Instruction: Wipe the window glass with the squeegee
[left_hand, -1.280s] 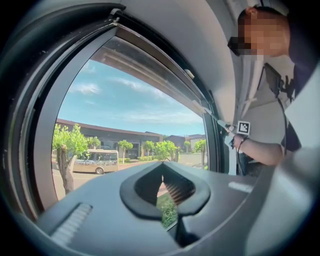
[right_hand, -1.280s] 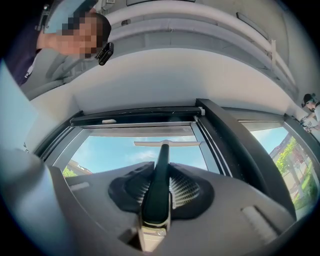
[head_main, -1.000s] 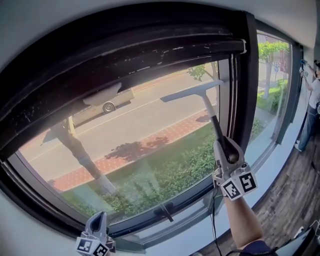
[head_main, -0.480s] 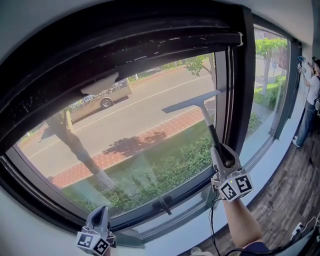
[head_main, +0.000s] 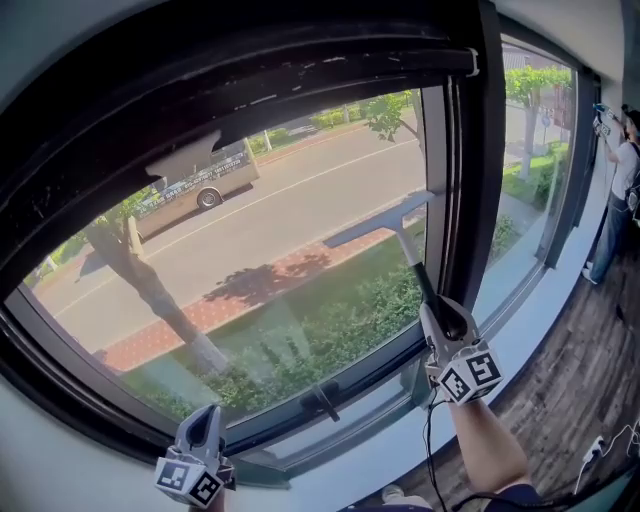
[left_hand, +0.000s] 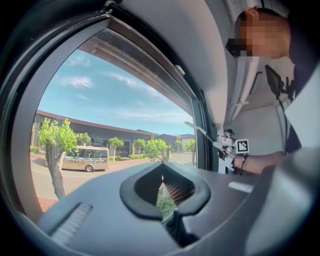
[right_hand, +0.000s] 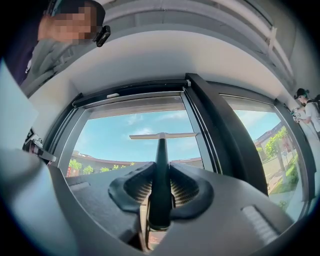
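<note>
Your right tongs (head_main: 445, 318) clamp the squeegee (head_main: 383, 229), blade on glass (head_main: 270, 230) just left of the frame post (head_main: 487, 170). Left tongs (head_main: 206, 420) closed, empty.

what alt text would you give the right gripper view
The right gripper is shut on the squeegee by its dark handle, blade level across the window glass, blue sky beyond. A dark frame post stands to the right.

A bus (head_main: 195, 180) stands on the road (head_main: 300, 210) behind a tree (head_main: 150, 285).
</note>
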